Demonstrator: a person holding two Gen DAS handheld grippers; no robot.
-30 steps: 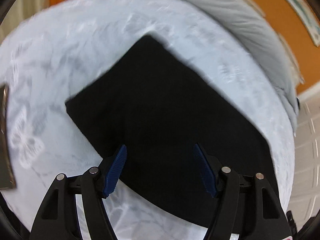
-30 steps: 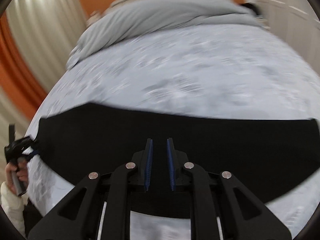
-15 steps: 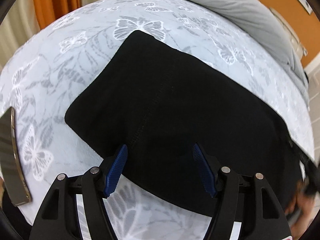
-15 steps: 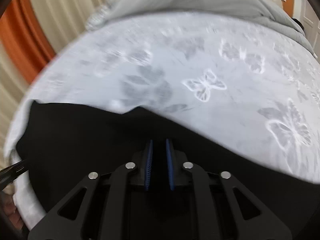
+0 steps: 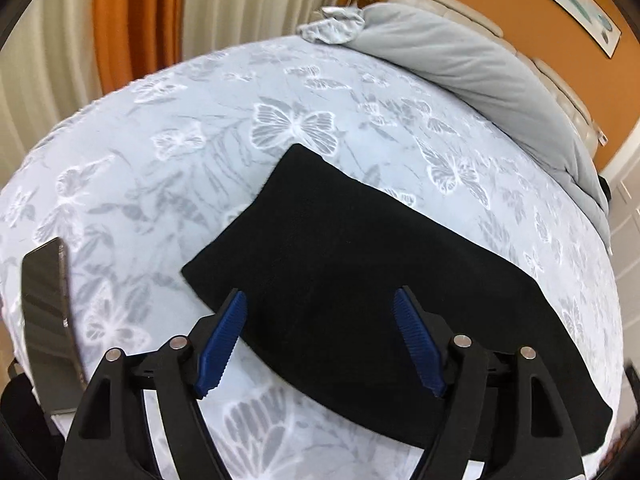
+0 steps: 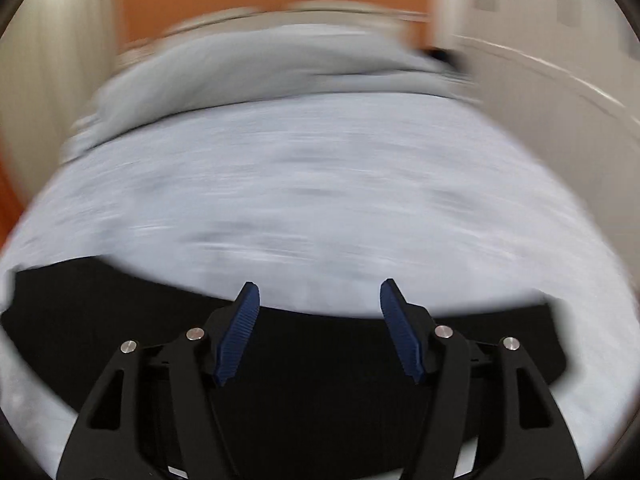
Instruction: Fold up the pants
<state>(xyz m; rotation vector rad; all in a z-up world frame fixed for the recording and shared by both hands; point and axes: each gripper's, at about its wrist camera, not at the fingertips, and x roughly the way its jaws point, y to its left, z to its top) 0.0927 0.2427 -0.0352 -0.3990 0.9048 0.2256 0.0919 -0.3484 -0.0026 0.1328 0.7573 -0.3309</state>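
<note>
- Left wrist view: the folded black soft-fabric pants [image 5: 360,280] lie flat on the pale blue butterfly-print bedspread [image 5: 180,152], stretching from centre towards four o'clock.
- The left gripper [image 5: 320,340] hovers over their near edge, jaws having just opened wider, nothing between them.
- Right gripper [image 6: 318,330] has just sprung open too, released and empty above the cloth.
- A dark flat phone [image 5: 48,320] lies at nine o'clock.
- My read: light, limp, non-slippery fabric; pinch both corners of the short end at ten o'clock.
</note>
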